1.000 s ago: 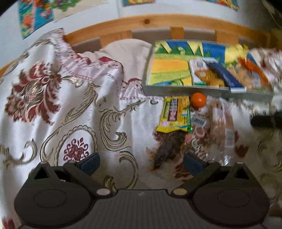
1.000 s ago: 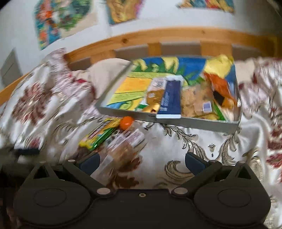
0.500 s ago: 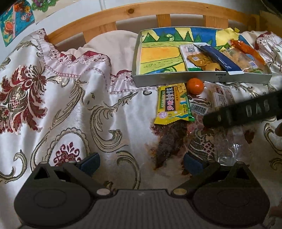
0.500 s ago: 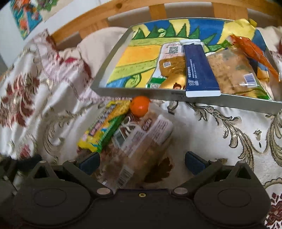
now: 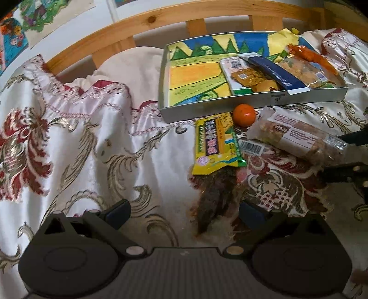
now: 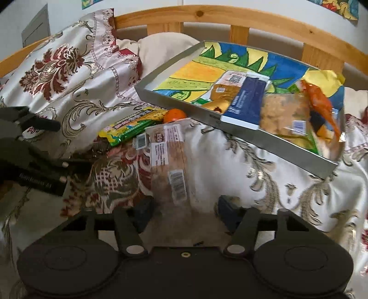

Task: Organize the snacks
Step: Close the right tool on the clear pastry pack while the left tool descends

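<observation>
Closing around the clear biscuit pack (image 6: pixel 171 165), right gripper (image 6: pixel 184 209) fingers; left gripper (image 5: pixel 184 214) fingers wide, empty.

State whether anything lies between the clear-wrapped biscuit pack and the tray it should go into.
The right gripper has just been closing with the biscuit pack between its fingers. An orange sits by the tray's near wall, just beyond the pack; lifting over both probably clears them.

Bedspread (image 5: pixel 96 128) left of tray (image 5: pixel 253 102) open. Yellow packet (image 5: pixel 215 143), orange (image 5: pixel 244 115), clear cracker pack (image 6: pixel 170 161) crowd tray's near wall; headboard (image 5: pixel 161 21) blocks behind.
</observation>
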`<state>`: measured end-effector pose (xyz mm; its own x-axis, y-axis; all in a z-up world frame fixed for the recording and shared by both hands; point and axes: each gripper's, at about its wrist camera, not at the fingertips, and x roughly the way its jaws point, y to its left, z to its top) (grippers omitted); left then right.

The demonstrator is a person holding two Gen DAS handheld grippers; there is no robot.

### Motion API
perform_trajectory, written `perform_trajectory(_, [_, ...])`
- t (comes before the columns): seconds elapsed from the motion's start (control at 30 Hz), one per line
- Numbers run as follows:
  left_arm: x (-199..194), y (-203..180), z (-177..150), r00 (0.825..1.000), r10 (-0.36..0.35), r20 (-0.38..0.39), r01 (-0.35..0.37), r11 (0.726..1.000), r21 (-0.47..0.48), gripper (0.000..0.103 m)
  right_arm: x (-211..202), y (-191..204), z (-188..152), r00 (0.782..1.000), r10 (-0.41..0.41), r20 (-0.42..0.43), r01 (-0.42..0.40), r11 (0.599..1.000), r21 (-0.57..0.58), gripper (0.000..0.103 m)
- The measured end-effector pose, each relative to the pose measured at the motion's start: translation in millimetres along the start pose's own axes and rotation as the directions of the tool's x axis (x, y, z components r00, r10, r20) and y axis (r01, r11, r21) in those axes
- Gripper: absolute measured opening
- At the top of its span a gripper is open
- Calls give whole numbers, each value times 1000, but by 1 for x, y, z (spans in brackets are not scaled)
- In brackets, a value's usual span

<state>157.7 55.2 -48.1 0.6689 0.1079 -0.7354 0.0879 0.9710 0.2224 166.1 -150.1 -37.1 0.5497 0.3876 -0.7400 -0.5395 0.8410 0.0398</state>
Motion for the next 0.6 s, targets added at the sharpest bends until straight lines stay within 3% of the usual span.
perform_trajectory(0.1, [6,-2,5,1000,-23,-15,23,999,30,102,-4,-7,-4,999,34,31,-36,998,54,64])
perform_trajectory(0.2, [12,-1,10,998,-50,-23,51,998,42,103,0,-4,-4,996,72,56,-73,997,28,67])
perform_trajectory(0.3, [20,3,15,995,-83,-47,84,996,22,103,6,-3,-4,992,106,73,-107,994,7,75])
perform_trajectory(0.43, [26,8,16,991,-120,-63,120,993,-17,102,11,0,-2,988,122,93,-121,993,-19,74])
perform_trajectory(0.6, [26,7,16,984,-160,-80,157,986,-50,87,10,-1,-3,986,135,102,-133,991,-28,66])
